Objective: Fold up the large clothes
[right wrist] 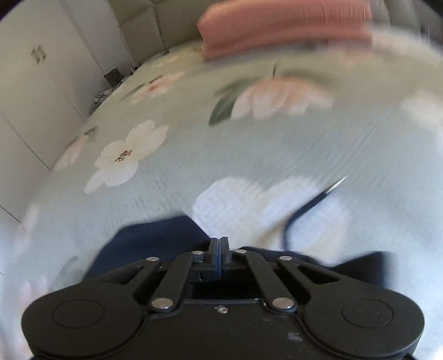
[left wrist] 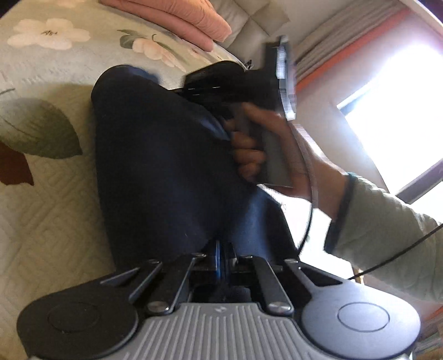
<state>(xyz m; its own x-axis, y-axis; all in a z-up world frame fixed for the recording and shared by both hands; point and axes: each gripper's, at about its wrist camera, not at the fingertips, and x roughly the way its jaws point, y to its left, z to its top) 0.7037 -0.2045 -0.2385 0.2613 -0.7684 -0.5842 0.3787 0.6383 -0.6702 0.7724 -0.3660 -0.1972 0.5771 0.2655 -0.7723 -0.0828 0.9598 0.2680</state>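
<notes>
A large dark navy garment (left wrist: 155,166) hangs stretched between my two grippers above a floral bedspread (left wrist: 49,210). My left gripper (left wrist: 221,249) is shut on the garment's near edge. In the left wrist view the right gripper's body (left wrist: 235,85) and the hand holding it sit at the garment's far corner. In the right wrist view my right gripper (right wrist: 219,246) is shut, with the navy garment (right wrist: 155,243) bunched just under and behind its fingers; the view is motion-blurred. A thin dark cord (right wrist: 307,207) trails over the bed.
A folded pink blanket (right wrist: 285,27) lies at the bed's far end by a padded headboard (right wrist: 144,25). White cupboard doors (right wrist: 36,83) stand at the left. A bright window (left wrist: 401,110) and curtains are to the right in the left wrist view.
</notes>
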